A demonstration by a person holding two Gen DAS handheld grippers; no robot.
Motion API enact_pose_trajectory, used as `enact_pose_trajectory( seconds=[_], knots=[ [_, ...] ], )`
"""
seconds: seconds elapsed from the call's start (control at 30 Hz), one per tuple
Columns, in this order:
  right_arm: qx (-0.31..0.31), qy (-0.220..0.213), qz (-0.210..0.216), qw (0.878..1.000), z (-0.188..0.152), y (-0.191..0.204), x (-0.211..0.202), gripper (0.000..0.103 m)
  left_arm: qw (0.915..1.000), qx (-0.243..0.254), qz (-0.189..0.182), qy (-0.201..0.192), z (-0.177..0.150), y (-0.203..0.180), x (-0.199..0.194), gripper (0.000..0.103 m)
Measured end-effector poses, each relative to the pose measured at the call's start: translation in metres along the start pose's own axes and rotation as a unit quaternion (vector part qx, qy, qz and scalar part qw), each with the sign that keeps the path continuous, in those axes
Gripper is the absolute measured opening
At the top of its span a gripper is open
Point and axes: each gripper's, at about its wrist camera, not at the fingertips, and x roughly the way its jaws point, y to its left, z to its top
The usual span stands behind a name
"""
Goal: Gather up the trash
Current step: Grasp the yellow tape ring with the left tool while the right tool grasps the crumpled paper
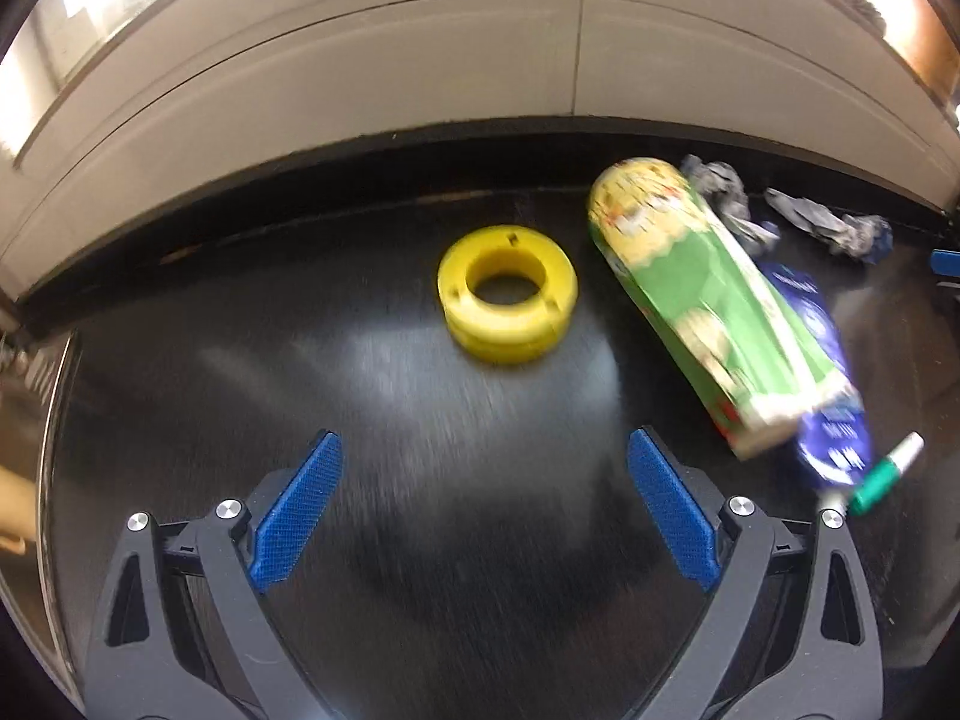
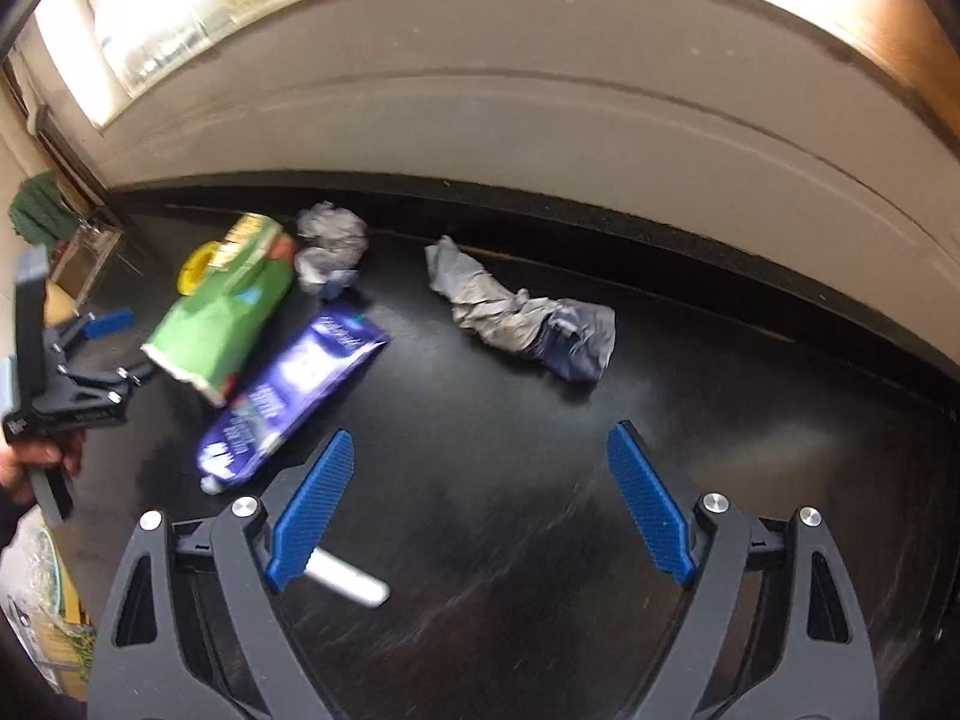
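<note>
Trash scattered over a glossy black tabletop point(image 1: 420, 408), clustered toward the far edge. Green and yellow carton point(image 1: 714, 300) lying on its side, overlapping a blue foil pouch point(image 1: 834, 456) just beside it; a green-and-white marker point(image 1: 882, 474) touching the pouch's near end. Two crumpled grey-blue wrappers behind: one ball point(image 1: 726, 198) against the carton's far end, a longer twisted one point(image 1: 834, 222) set apart to the right. Yellow plastic ring point(image 1: 507, 294) flat on the tabletop left of the carton, alone, clear surface all round it. Beyond the table's far edge, a pale panelled wall point(image 1: 360, 90) with a bright window strip above. Left gripper point(image 1: 483, 504) hovering low over bare tabletop, blue pads spread wide, nothing between them, pointed roughly at the ring. From the right wrist view, the same heap toward the upper left: carton point(image 2: 225, 312), pouch point(image 2: 294, 396), balled wrapper point(image 2: 330, 246), long wrapper point(image 2: 522, 312) lying alone mid-table. Right gripper point(image 2: 480, 504) likewise spread wide and empty, a white stick-like item point(image 2: 348, 582) lying blurred under its left finger. Left gripper point(image 2: 78, 360) visible at the left edge, held by a hand point(image 2: 36, 462). Broad bare black surface ahead and right of the right gripper; motion blur over both views.
</note>
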Motion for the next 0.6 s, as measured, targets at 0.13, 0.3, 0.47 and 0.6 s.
enact_pose_trajectory(
  seconds=[0.13, 0.3, 0.47, 0.6],
  knots=[
    [-0.023, 0.011, -0.012, 1.0, 0.015, -0.009, 0.034, 0.084, 0.9997, 0.025, 0.0, -0.003, 0.024, 0.003, 0.024, 0.093],
    [-0.033, 0.012, -0.009, 0.999, 0.03, -0.014, 0.055, 0.084, 0.9988, 0.041, -0.019, -0.018, 0.038, 0.002, 0.041, 0.093],
    [-0.055, 0.0, -0.017, 0.998, 0.031, -0.007, 0.058, 0.066, 0.9984, 0.033, -0.038, -0.026, 0.044, 0.005, 0.047, 0.089],
    [-0.068, 0.005, -0.002, 0.998, 0.029, 0.004, 0.054, 0.041, 0.9976, 0.038, -0.049, -0.032, 0.043, 0.001, 0.041, 0.055]
  ],
)
